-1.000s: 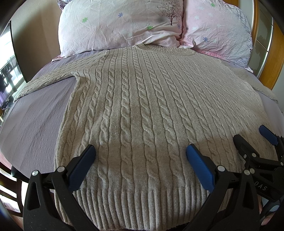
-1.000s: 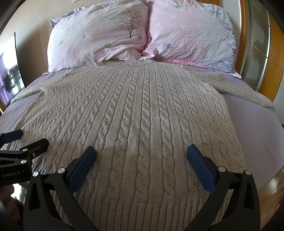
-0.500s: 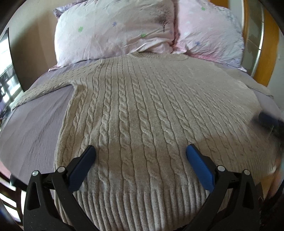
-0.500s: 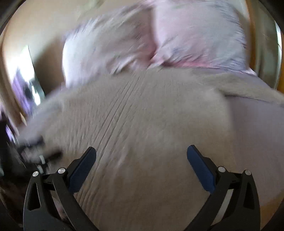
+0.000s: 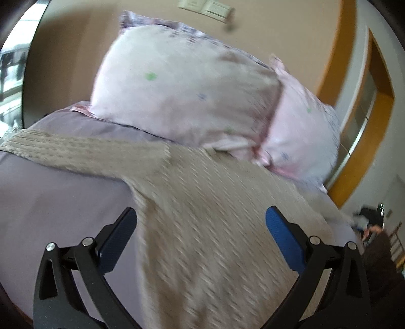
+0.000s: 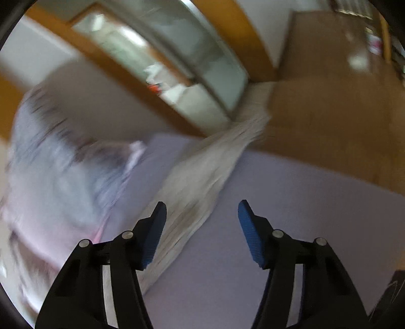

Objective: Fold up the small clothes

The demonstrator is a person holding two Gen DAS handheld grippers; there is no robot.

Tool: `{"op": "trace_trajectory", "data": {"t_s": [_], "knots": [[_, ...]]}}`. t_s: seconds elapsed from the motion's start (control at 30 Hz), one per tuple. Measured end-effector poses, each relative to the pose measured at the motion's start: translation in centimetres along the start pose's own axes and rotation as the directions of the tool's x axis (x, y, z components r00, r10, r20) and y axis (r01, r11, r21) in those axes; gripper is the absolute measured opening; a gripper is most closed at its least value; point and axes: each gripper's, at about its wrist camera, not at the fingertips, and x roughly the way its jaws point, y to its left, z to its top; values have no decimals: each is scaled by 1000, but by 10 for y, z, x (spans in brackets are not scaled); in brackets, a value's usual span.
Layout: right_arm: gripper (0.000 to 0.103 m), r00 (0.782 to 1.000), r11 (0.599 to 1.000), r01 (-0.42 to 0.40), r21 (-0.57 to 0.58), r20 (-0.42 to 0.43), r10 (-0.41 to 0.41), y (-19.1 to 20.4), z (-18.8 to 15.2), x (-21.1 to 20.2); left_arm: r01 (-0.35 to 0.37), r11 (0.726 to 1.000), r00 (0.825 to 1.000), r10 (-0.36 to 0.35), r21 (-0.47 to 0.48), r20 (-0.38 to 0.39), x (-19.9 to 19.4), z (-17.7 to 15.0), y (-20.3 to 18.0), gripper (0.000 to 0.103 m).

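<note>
The beige cable-knit sweater (image 5: 215, 227) lies flat on the lilac bedsheet (image 5: 58, 202), filling centre and lower middle of my left wrist view. One sleeve (image 5: 83, 151) runs out to the left edge of the frame, lying on the sheet. Knit is motion-blurred, cables only just readable. The collar end sits up against the pillows.

My left gripper (image 5: 201, 235) hangs over the sweater body w/ jaws wide apart, nothing between the blue pads (image 5: 283, 238). The left pad is over the sweater's side edge where it meets the sheet; the right pad is over the knit. Can't tell if the tips touch the fabric.

In the right wrist view the other sleeve (image 6: 202, 182) runs diagonally from lower centre up toward upper right, ending near the bed's edge by the wood floor (image 6: 329, 114). Very blurred. My right gripper (image 6: 202, 222) has jaws open at a moderate gap, holding nothing; the sleeve passes under the left fingertip (image 6: 154, 232), and the right one is over bare bedsheet (image 6: 278, 182).

Outward: two pink floral pillows (image 5: 182, 86) sit at upper centre of the left view, the second to its right. Beige wall behind, w/ a switch plate (image 5: 205, 7) at the top. Orange wood door frame (image 5: 336, 60) at upper right. Right view: pillow (image 6: 55, 164) smeared at left, glass-panelled door (image 6: 172, 55) across the top.
</note>
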Motion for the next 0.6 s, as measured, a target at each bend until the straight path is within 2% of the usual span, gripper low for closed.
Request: {"op": "trace_trajectory", "data": {"t_s": [0.07,0.13,0.17,0.2,0.23,0.3,0.4,0.5,0.57,0.6], "knots": [[61,1000,998,11,57,-8,-11,-8,12,21,6,999,1000,-5,-42,8,4,14,19,101],[61,1000,998,6,57,19,-7,-4,20,31,1,997,1000,-1,-82,10,6,23,38,101],[57,1000,999,2,50,26,-3,-3,24,34,-9,995,1000,10,-96,8,6,26,46,101],[31,1000,999,-3,43,25,2,-2,26,40,-25,994,1000,26,-108,7,7,28,51,101],[11,1000,999,-15,38,9,15,-2,27,47,-42,992,999,43,-122,8,10,33,59,101],[10,1000,999,-12,49,10,12,-3,26,50,-41,987,999,45,-155,22,10,35,74,101],[10,993,992,-42,-115,101,54,39,8,24,10,977,999,1,-214,51,5,36,101,101],[10,978,926,-139,-351,100,185,114,-34,-10,-46,970,995,67,-238,80,1,40,124,101],[10,947,818,-256,-514,35,319,182,-85,-36,-85,960,989,114,-269,98,-1,44,135,101],[10,934,781,-296,-551,4,356,201,-101,-43,-94,954,987,128,-285,102,-2,45,140,101]]}}
